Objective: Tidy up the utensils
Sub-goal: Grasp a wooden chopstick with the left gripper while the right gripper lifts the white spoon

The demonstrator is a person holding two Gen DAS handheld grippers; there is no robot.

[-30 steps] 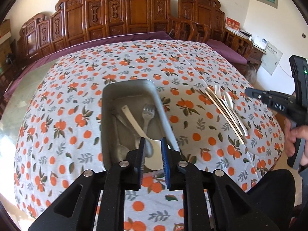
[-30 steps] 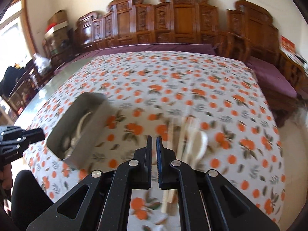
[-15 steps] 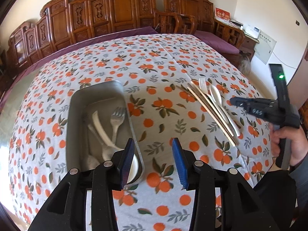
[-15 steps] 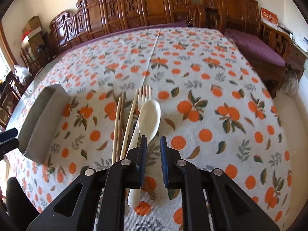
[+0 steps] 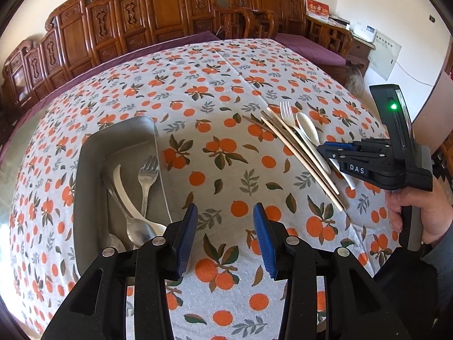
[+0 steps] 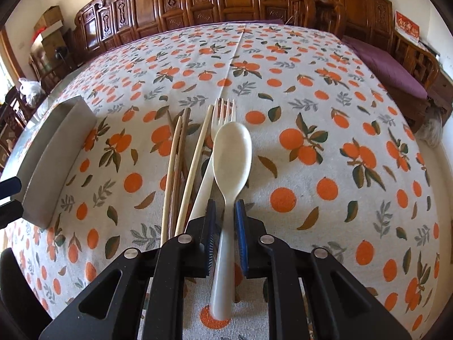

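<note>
A: Utensils are lying in two groups on the orange-print tablecloth (image 5: 226,90). What is sitting in the metal tray (image 5: 93,153)?

B: A steel fork (image 5: 147,175), a white spoon (image 5: 124,192) and at least one steel spoon (image 5: 136,226); their near ends are disappearing behind the left gripper (image 5: 225,236), so the count is uncertain. That gripper is hovering over bare cloth just beside the tray, its blue pads standing well apart with nothing between them; its jaws have just been opening.

A: And the loose group?

B: Chopsticks (image 6: 181,164), a fork (image 6: 223,110) and a white plastic spoon (image 6: 232,153) are lying side by side. The fork's handle is hiding under the spoon, and the chopsticks' near ends are cut off by the right gripper (image 6: 225,226).

A: Is that gripper clamping the spoon?

B: Its pads are straddling the spoon's handle with thin gaps showing, so it is standing slightly parted, not pressing; its jaws have just been opening. In the left view, a hand (image 5: 419,212) is carrying it.
</note>
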